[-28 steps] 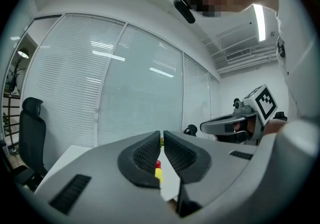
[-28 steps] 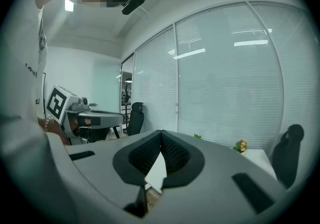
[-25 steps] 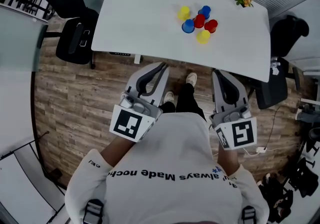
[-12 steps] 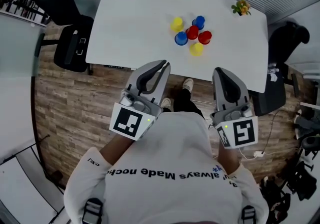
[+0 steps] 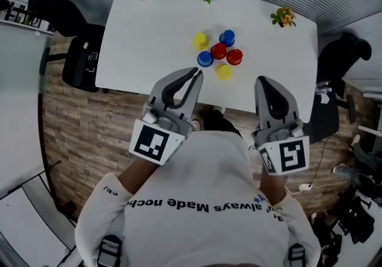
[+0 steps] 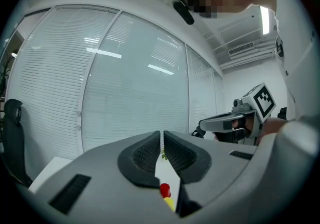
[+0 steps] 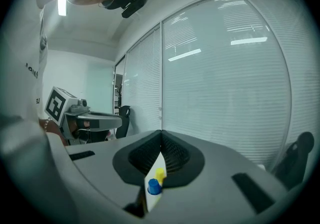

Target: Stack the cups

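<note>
Approach: table (image 5: pixel 149 33) and cups (image 5: pixel 219 52) sit nearer than a second ago; nothing stacked yet.
Left gripper (image 5: pixel 192 76) and right gripper (image 5: pixel 264 83) are both clenched and empty, with tips now overlapping the table's near edge in the head view. Six cups sit loose in a mid-table cluster, 1 o'clock from the left gripper and 11 o'clock from the right. Probably still out of reach; jaws must release before any pick.
</note>
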`<action>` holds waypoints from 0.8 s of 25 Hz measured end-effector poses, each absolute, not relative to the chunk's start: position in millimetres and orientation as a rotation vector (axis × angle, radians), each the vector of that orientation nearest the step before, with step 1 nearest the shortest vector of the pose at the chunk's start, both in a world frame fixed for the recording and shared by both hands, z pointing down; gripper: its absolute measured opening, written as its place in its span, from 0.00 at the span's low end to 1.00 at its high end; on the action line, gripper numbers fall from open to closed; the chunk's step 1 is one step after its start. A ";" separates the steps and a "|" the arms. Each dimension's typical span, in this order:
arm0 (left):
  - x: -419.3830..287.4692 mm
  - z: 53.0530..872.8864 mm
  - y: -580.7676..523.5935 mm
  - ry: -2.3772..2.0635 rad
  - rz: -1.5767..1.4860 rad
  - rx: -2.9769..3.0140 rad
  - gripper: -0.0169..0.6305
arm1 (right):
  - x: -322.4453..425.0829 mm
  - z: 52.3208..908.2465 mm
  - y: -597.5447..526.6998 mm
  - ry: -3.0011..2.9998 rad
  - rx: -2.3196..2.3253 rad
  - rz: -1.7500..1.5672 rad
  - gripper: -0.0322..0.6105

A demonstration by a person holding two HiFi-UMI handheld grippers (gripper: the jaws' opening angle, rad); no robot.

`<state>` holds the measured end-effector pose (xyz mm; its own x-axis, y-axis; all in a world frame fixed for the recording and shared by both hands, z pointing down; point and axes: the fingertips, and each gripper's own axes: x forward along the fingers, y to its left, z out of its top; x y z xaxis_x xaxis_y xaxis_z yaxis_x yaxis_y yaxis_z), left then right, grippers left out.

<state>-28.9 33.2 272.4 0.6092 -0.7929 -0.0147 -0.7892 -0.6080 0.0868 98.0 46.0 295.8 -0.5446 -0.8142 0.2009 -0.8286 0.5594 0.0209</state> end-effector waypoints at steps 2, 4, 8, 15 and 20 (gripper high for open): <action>-19.0 272.0 22.3 -1.355 -0.076 2.756 0.08 | 108.3 295.5 34.9 -2.604 1.390 0.116 0.06; -9.2 271.4 11.7 -1.355 -0.075 2.759 0.08 | 118.6 294.8 24.1 -2.604 1.392 0.118 0.06; 9.1 270.5 -7.3 -1.361 -0.078 2.766 0.08 | 138.0 294.4 3.8 -2.613 1.390 0.120 0.06; 39.6 269.5 -32.4 -1.395 -0.065 2.762 0.08 | 167.4 295.7 -22.1 -2.632 1.365 0.126 0.06; 52.6 272.1 -41.7 -1.421 -0.059 2.752 0.08 | 179.9 299.4 -32.3 -2.644 1.335 0.129 0.06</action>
<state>52.6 -41.7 272.1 0.5787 -0.8154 -0.0137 -0.8137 -0.5784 0.0568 179.9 -32.3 299.4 -0.5819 -0.7893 0.1958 -0.8047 0.5937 0.0019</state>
